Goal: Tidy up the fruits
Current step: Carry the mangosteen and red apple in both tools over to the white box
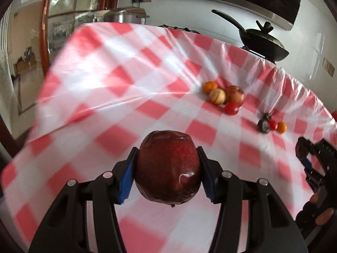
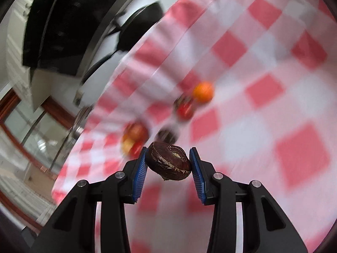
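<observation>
My left gripper point(image 1: 167, 175) clamped on dark red apple point(image 1: 167, 168), blue pads pressing both sides, lower centre of frame, above checkered tablecloth point(image 1: 105, 88). My right gripper point(image 2: 168, 166) clamped on dark brown wrinkled fruit point(image 2: 168, 162), centre frame. Fruit cluster point(image 1: 224, 97) right of centre: orange, striped yellow one, apple, red one, touching. Smaller group point(image 1: 271, 124) nearer right edge. Black pan point(image 1: 263, 42) upper right. Right view blurred.
</observation>
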`<action>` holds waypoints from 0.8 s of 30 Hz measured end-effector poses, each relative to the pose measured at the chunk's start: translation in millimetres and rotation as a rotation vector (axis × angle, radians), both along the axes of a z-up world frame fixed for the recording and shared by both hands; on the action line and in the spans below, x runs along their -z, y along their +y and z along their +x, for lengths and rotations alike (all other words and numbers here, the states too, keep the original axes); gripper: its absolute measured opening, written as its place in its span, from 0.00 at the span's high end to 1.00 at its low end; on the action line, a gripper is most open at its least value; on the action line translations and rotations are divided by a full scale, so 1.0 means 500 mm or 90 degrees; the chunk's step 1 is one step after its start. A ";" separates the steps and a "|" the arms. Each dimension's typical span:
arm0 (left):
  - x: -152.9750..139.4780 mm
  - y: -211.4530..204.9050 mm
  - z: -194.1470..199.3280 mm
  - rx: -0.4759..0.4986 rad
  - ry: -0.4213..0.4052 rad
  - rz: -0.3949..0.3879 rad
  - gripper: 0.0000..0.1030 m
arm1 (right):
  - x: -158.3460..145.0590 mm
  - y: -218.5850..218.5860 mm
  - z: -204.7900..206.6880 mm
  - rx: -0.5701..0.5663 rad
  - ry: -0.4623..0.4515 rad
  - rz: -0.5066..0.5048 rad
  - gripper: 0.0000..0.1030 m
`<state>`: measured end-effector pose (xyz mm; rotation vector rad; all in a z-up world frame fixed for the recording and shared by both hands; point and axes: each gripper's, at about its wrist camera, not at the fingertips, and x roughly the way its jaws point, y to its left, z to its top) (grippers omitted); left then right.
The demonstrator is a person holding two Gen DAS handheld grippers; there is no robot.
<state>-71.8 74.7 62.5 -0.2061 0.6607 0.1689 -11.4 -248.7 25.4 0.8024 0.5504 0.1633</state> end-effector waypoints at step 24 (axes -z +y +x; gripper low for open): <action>0.038 0.305 -0.418 -0.106 0.041 0.080 0.47 | -0.050 0.564 -0.341 -0.432 -0.047 -0.240 0.61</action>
